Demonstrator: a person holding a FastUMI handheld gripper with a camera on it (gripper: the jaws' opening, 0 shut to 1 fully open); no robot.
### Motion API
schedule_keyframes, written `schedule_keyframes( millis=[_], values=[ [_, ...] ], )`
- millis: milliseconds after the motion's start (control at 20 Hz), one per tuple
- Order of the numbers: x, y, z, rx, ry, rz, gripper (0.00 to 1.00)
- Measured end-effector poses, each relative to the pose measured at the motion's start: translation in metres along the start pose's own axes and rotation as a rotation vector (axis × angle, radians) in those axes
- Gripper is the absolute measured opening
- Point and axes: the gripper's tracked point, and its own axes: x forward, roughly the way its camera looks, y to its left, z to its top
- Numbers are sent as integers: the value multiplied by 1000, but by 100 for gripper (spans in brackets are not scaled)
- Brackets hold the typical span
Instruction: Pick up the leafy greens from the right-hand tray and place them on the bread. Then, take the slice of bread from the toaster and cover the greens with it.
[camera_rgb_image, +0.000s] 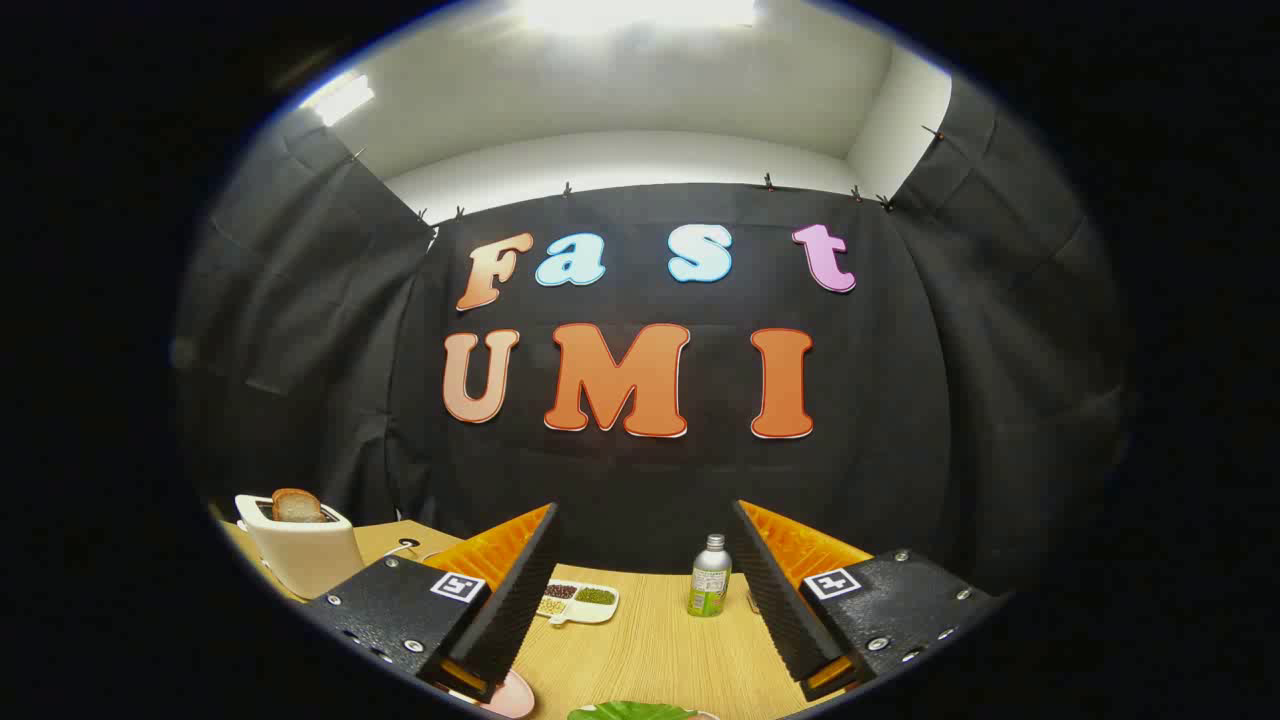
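Nearest the camera, a green leaf edge (632, 711) peeks up between the bases of the fingers — most likely the leafy greens, though too little of it shows to tell whether it lies in a tray or on bread. A sliver of a pink plate (513, 694) sits just by the left finger's base. The gripper (645, 535) is held above the wooden table (650, 650) with its jaws spread wide and nothing between them. Beyond the fingers stand a small divided dish of beans (580, 601) and a green-labelled bottle (710, 577). Further off to the left, the white toaster (300, 545) has the slice of bread (297, 506) standing up in its slot — so the covering step is plainly not yet done. Whether the greens are already placed cannot be settled from here; at best the task is half done.
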Motion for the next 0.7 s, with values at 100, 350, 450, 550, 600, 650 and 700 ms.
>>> schedule_keyframes(
  millis=[100, 350, 450, 550, 600, 650, 700],
  values=[
    [1, -1, 2, 3, -4, -2, 100],
    [0, -1, 3, 44, 0, 6, 99],
    [-1, 0, 3, 68, 4, 18, 99],
    [0, -1, -1, 78, 21, 16, 99],
    [0, -2, -4, 81, 33, 15, 99],
    [1, -3, -7, 83, 46, 15, 99],
    [1, -2, -12, 85, 62, 15, 99]
  ],
)
